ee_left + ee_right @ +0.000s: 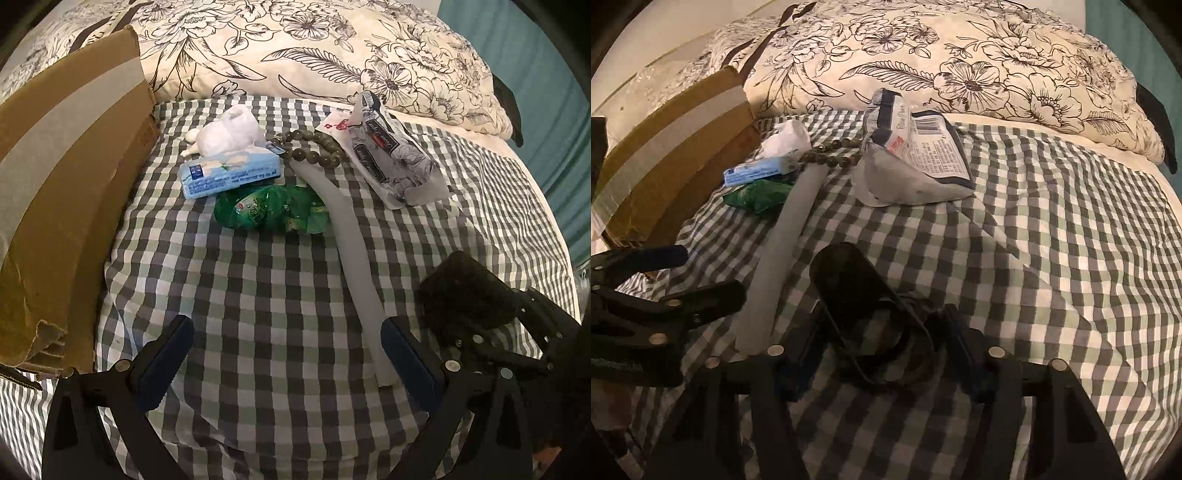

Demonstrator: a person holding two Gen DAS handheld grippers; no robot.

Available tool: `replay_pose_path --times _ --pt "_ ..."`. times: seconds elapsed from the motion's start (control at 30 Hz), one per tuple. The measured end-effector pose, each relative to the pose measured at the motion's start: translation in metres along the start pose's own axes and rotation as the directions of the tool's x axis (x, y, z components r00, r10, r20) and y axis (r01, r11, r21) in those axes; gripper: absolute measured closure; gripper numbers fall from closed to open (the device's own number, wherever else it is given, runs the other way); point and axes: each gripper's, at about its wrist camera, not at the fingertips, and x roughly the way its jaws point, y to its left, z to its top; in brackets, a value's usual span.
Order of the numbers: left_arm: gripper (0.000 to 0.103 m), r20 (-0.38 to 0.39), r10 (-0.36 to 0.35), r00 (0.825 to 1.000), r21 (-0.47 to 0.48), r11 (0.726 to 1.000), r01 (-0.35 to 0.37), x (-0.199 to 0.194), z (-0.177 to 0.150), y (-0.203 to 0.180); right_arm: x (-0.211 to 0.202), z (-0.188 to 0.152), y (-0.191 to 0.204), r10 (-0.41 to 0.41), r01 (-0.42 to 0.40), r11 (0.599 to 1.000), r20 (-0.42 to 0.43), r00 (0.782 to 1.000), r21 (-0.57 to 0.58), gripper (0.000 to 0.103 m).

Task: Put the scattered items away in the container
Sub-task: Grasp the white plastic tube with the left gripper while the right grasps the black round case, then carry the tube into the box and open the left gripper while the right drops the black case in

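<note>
Right claw straddles black case, grip unclear; left claw released. Nothing boxed yet afaict, cardboard box upper left.

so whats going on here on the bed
A person with tongs in each hand is clearing clutter off a checked bedspread into a cardboard box. The right tongs straddle a black case; whether they grip it is unclear. The left tongs are open and hold nothing, beside a long white tube. A tissue pack, green packet, beads and grey pouch still lie out.
</note>
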Motion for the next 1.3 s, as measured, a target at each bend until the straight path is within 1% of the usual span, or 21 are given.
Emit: replay_pose_path --times 0.07,0.2,0.33,0.37,0.4,0.43,0.47,0.5,0.53,0.57,0.6,0.63,0.8,0.93,1.0,1.17,1.3 --pt "0.000 0.003 -0.007 1.000 0.002 1.000 0.007 0.000 0.001 -0.002 -0.004 -0.001 -0.001 -0.018 0.018 1.000 0.014 1.000 0.009 0.043" --pt "0.000 0.009 -0.043 0.999 0.014 0.999 0.043 0.003 0.004 -0.013 -0.024 -0.004 -0.020 -0.127 0.121 0.989 0.075 0.989 0.087 0.043" --pt "0.000 0.023 -0.070 0.997 0.016 0.997 0.070 0.019 0.014 -0.026 -0.033 -0.004 -0.039 -0.133 0.121 0.983 0.084 0.988 0.141 0.043" --pt "0.002 0.024 -0.070 0.997 0.019 0.997 0.070 0.023 0.015 -0.029 -0.034 -0.005 -0.041 -0.138 0.126 0.982 0.079 0.987 0.144 0.043" --pt "0.015 0.039 -0.079 0.996 0.024 0.997 0.078 0.027 0.015 -0.032 -0.034 -0.006 -0.043 -0.142 0.129 0.980 0.078 0.987 0.151 0.043" --pt "0.024 0.037 -0.086 0.996 0.030 0.996 0.085 0.031 0.015 -0.033 -0.034 -0.007 -0.045 -0.135 0.123 0.980 0.069 0.989 0.155 0.043" --pt "0.032 0.031 -0.069 0.997 0.040 0.997 0.067 0.034 0.014 -0.034 -0.034 -0.009 -0.046 -0.129 0.118 0.980 0.058 0.990 0.160 0.043" --pt "0.042 0.046 -0.065 0.997 0.048 0.997 0.063 0.032 0.014 -0.035 -0.035 -0.010 -0.046 -0.134 0.123 0.978 0.060 0.989 0.167 0.043" --pt "0.056 0.061 -0.090 0.994 0.048 0.995 0.087 0.030 0.014 -0.034 -0.034 -0.010 -0.044 -0.131 0.120 0.979 0.055 0.990 0.165 0.043" --pt "0.088 0.068 -0.114 0.991 0.045 0.993 0.111 0.028 0.014 -0.032 -0.034 -0.011 -0.044 -0.127 0.118 0.979 0.049 0.991 0.164 0.043" --pt "0.092 0.066 -0.144 0.987 0.041 0.989 0.142 0.026 0.014 -0.030 -0.035 -0.012 -0.044 -0.131 0.121 0.979 0.051 0.990 0.167 0.043" --pt "0.094 0.070 -0.155 0.985 0.038 0.988 0.153 0.025 0.014 -0.027 -0.035 -0.012 -0.044 -0.128 0.118 0.979 0.048 0.991 0.167 0.043" --pt "0.094 0.114 -0.173 0.978 0.024 0.985 0.172 0.004 0.008 -0.016 -0.040 -0.012 -0.041 -0.125 0.115 0.979 0.056 0.990 0.167 0.043" --pt "0.094 0.174 -0.161 0.971 0.044 0.987 0.155 -0.025 0.005 -0.013 -0.053 -0.011 -0.038 -0.131 0.117 0.980 0.075 0.989 0.162 0.043" --pt "0.094 0.214 -0.159 0.964 0.056 0.987 0.151 -0.043 0.004 -0.014 -0.060 -0.010 -0.038 -0.132 0.116 0.979 0.088 0.987 0.167 0.043" --pt "0.094 0.279 -0.152 0.948 0.068 0.988 0.138 -0.083 0.006 -0.010 -0.085 -0.006 -0.032 -0.124 0.102 0.981 0.132 0.983 0.168 0.043" --pt "0.094 0.310 -0.154 0.938 0.063 0.988 0.141 -0.110 0.003 -0.006 -0.114 -0.002 -0.021 -0.102 0.072 0.984 0.185 0.977 0.162 0.043"
